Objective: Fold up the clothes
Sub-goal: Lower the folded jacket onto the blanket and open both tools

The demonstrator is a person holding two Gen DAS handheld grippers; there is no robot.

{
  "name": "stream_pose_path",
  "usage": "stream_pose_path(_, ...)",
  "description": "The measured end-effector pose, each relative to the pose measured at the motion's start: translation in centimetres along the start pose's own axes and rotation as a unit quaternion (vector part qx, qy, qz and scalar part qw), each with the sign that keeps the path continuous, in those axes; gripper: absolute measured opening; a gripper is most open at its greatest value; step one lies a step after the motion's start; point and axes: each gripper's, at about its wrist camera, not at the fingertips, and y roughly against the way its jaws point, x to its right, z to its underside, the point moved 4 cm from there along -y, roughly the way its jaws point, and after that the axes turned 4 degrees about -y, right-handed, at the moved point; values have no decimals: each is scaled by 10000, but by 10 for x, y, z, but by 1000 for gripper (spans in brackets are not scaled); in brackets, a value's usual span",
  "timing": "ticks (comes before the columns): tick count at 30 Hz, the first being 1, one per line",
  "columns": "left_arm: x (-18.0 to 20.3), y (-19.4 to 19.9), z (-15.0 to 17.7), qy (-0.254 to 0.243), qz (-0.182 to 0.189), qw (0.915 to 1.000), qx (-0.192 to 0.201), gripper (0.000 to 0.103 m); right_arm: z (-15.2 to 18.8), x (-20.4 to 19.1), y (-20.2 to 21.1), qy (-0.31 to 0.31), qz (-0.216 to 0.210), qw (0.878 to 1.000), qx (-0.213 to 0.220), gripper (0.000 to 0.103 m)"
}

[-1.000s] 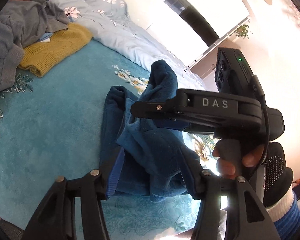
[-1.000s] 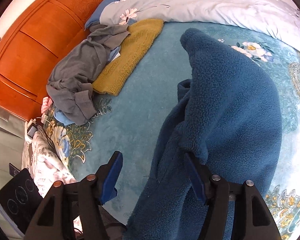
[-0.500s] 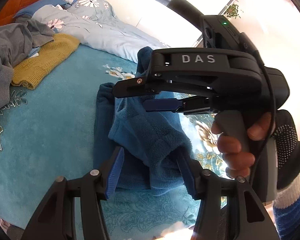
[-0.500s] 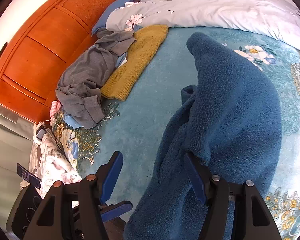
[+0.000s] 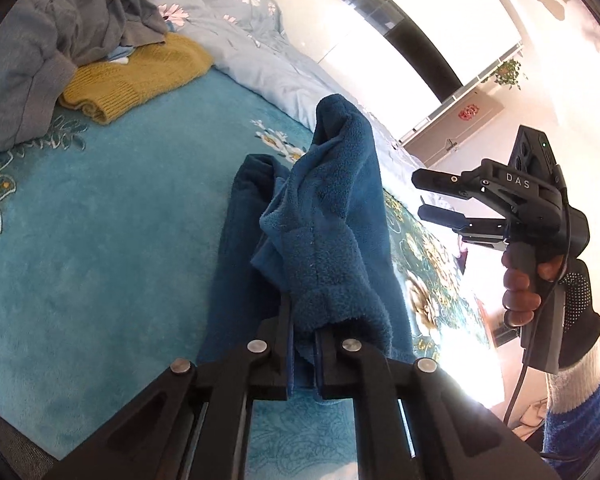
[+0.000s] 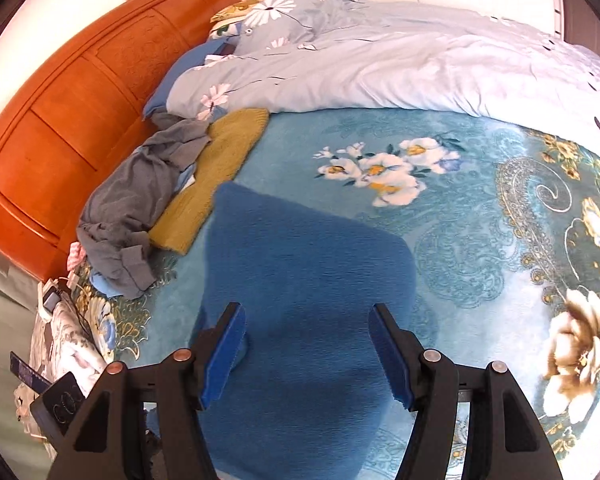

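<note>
A: Left wrist view first. Where is the garment?

B: The dark blue fleece garment (image 5: 332,216) lies on the teal floral blanket (image 5: 100,248), bunched, its long axis running from the camera away toward the pale blue duvet (image 5: 236,28). Its far end rises in a peak; the cuffed near end sits in the left gripper (image 5: 302,354).

A: And that tool?

B: Its jaws have just been closing and now pinch the fleece cuff, drawn nearly together with fabric between them. To the right, a gloved hand (image 5: 540,280) holds up the right gripper (image 5: 424,196) clear of the fleece, fingers parted with nothing between them. White letters on its body read "DAS".

A: Right wrist view?

B: The right gripper (image 6: 306,346) stands wide, its blue pads (image 6: 224,356) on either side of blurred blue fleece (image 6: 300,288) below, not pressing it. The fleece runs from the bottom edge up to a rounded tip near the mustard knit (image 6: 216,176), which lies beside a grey garment (image 6: 140,200) by the wooden headboard (image 6: 80,92). No writing is readable here.
</note>
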Motion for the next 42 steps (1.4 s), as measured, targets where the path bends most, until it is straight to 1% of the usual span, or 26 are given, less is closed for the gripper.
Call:
stream_pose_path(2, -12, -1, 4, 170, -17, 9999, -16, 8, -4, -2, -9, 68, -69, 9999, -48, 67)
stream_pose_path(4, -19, 0, 6, 239, -14, 9997, -4, 8, -7, -4, -18, 144, -141, 9998, -93, 60)
stream_pose_path(6, -25, 1, 7, 200, -69, 9998, -22, 8, -12, -17, -27, 358, -167, 9992, -71, 43)
stream_pose_path(7, -27, 1, 9, 190, -94, 9998, -39, 8, -15, -24, -32, 474, -144, 9988, -65, 40)
stream_pose_path(9, -31, -2, 10, 198, -124, 9997, -71, 8, -18, -34, -44, 684, -89, 9975, -144, 23)
stream_pose_path(10, -32, -3, 11, 202, -129, 9997, -86, 8, -19, -39, -52, 780, -59, 9968, -181, 18)
stream_pose_path(11, -33, -4, 12, 205, -130, 9996, -106, 8, -21, -41, -59, 869, 86, 9960, -199, 11)
stream_pose_path(13, -36, -8, 12, 205, -151, 9996, -153, 9, -26, -40, -73, 1008, 394, 9938, -249, 11)
stream_pose_path(14, -38, -9, 12, 206, -167, 9995, -175, 9, -28, -37, -81, 990, 441, 9935, -342, 11)
stream_pose_path(15, -39, -10, 13, 214, -179, 9994, -186, 9, -29, -34, -89, 965, 478, 9932, -441, 7)
stream_pose_path(17, -43, -12, 13, 243, -163, 9994, -197, 9, -29, -26, -105, 903, 536, 9925, -632, 5)
stream_pose_path(19, -45, -13, 14, 247, -173, 9993, -228, 9, -27, -16, -119, 725, 523, 9930, -769, 4)
stream_pose_path(22, -47, -18, 16, 262, -198, 9990, -317, 10, -26, -5, -127, 478, 378, 9947, -825, 1)
stream_pose_path(24, -44, -18, 17, 267, -207, 9988, -353, 10, -26, -5, -129, 450, 364, 9948, -844, 1)
stream_pose_path(27, -36, -5, 13, 137, -228, 9993, -254, 12, -26, -11, -127, 564, 432, 9939, -840, 1)
stream_pose_path(30, -27, 19, 4, -106, -277, 9995, -136, 12, -28, -15, -112, 583, 282, 9957, -667, 1)
stream_pose_path(31, -26, 27, 1, -189, -335, 9992, -93, 15, -29, -17, -107, 589, 230, 9961, -608, 3)
stream_pose_path(32, -23, 33, -3, -257, -385, 9989, -34, 18, -28, -17, -100, 614, 162, 9965, -537, 9)
stream_pose_path(33, -21, 39, -10, -308, -437, 9986, 35, 20, -27, -18, -92, 641, 93, 9968, -465, 8)
stream_pose_path(35, -13, 48, -28, -438, -453, 9978, 226, 34, -23, -14, -77, 713, 82, 9970, -288, 9)
stream_pose_path(36, -8, 52, -37, -511, -445, 9972, 329, 38, -19, -8, -70, 696, 80, 9973, -204, 10)
stream_pose_path(37, -3, 54, -47, -586, -433, 9965, 398, 49, -15, -2, -63, 633, 74, 9979, -137, 12)
stream_pose_path(38, 3, 50, -58, -671, -418, 9961, 397, 61, -10, 5, -56, 544, 64, 9985, -84, 17)
stream_pose_path(39, 8, 41, -69, -771, -421, 9954, 371, 64, -5, 11, -51, 479, 60, 9988, -49, 21)
stream_pose_path(40, 12, 30, -78, -891, -471, 9944, 323, 67, 0, 18, -45, 417, 57, 9991, -17, 21)
stream_pose_path(42, 15, -3, -89, -1111, -572, 9922, -32, 67, 12, 30, -37, 320, 76, 9995, 22, 22)
